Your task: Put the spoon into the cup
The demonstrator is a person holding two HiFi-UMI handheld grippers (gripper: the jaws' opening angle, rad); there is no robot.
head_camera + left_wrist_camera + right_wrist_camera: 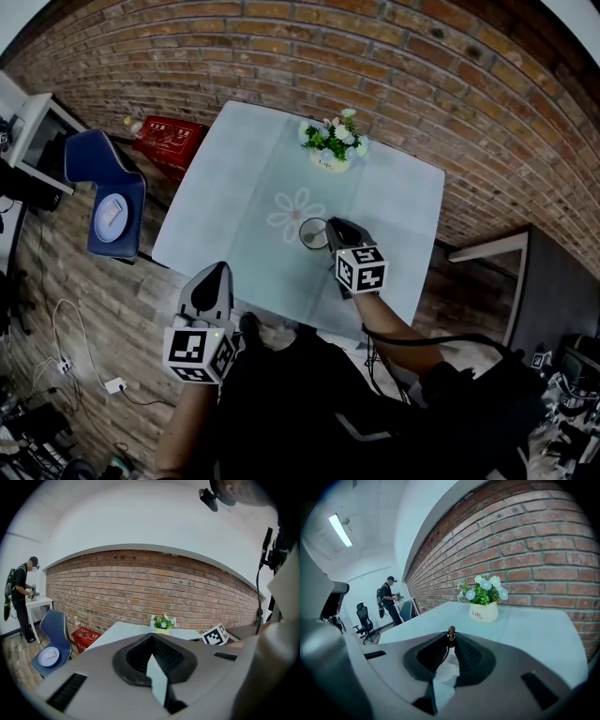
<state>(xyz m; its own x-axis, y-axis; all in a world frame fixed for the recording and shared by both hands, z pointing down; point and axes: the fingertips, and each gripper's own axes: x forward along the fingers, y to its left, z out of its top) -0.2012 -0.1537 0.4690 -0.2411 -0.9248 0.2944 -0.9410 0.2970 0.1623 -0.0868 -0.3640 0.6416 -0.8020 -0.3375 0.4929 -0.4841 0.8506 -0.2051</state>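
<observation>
1. At the middle of the head view, table: pale blue, the largest item; it bears the flower pot and the cup.
2. Left gripper: tongs pressed together on nothing; it hangs off the table's near edge, which I judge is to leave the working side free.
3. Right gripper: tongs clamped on the spoon's thin handle; in the head view its tips sit just beside the cup's rim and tilt downward, I judge to bring the spoon to the mouth.
4. Flower pot: white, upright, at the far edge; well apart from the cup; no part in the task.
5. Cup: upright, mouth upward, near the table's middle; placed ready to receive.
6. Spoon: dark knobbed handle end stands just above the jaw tips; a thin shaft runs down through the gap; long axis steep, crosswise to the jaws, knob up, bowl end down and hidden; whether the bowl is already inside the cup I cannot tell.
</observation>
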